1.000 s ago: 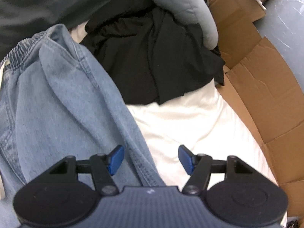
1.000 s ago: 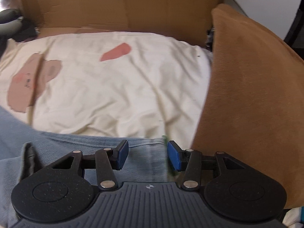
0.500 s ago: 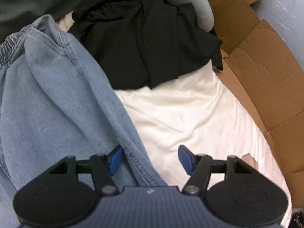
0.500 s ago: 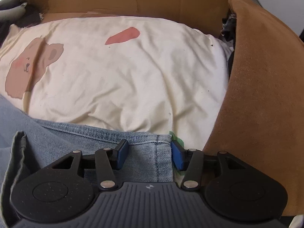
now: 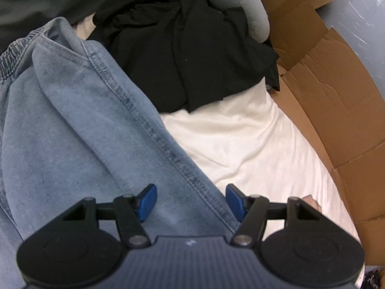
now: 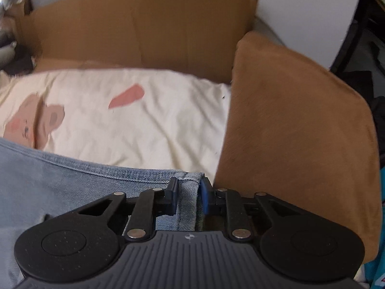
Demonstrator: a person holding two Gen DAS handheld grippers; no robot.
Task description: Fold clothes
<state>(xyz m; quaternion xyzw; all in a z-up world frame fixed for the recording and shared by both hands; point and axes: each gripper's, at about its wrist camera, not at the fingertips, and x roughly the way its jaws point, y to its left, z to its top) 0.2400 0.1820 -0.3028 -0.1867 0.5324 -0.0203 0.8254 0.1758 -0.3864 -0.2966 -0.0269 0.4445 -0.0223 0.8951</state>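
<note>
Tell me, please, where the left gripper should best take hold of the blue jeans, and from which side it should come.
Probably the stitched side seam of the jeans, which runs between the open jaws of the left gripper. Come from above the cream sheet side: there the thick edge lies exposed. The right gripper already pinches the hem.

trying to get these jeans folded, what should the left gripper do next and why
Probably close the left gripper on the jeans. Its jaws stand open with the denim's stitched edge lying between them, while the right gripper is already shut on the hem corner, so both ends would be held for the fold.
</note>
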